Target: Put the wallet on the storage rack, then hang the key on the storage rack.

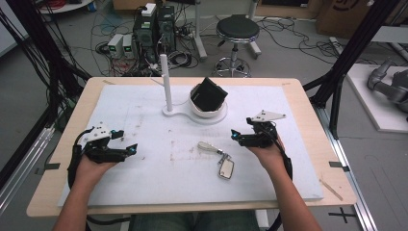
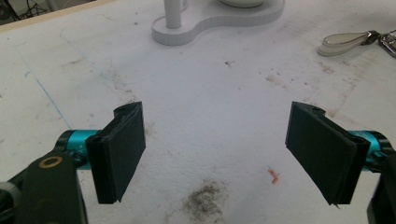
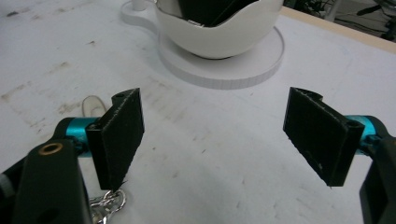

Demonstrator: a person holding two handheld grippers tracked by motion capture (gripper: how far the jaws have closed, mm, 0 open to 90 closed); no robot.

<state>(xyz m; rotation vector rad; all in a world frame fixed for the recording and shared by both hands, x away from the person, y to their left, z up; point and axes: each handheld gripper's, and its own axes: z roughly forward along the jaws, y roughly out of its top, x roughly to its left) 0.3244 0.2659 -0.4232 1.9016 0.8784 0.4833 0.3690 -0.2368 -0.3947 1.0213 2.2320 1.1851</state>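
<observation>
A keychain [image 1: 216, 155] lies on the white board, a pale strap [image 1: 207, 146] joined by a short chain to a shiny rectangular tag [image 1: 225, 168]. My left gripper [image 1: 126, 140] rests at the board's left, open and empty [image 2: 215, 114], with the strap [image 2: 345, 42] far off to its upper right. My right gripper [image 1: 241, 129] sits just right of the keychain, open with nothing between its fingers [image 3: 215, 100]. In the right gripper view, the strap [image 3: 92, 105] peeks from behind the left jaw and the chain [image 3: 110, 203] lies below it.
A white stand [image 1: 179, 113] at the board's back middle carries a tall post [image 1: 166, 79] and a bowl [image 1: 210, 111] holding a black object [image 1: 208, 94]. The bowl [image 3: 219, 39] is straight ahead of the right gripper. The wooden table edge [image 1: 57, 144] frames the board.
</observation>
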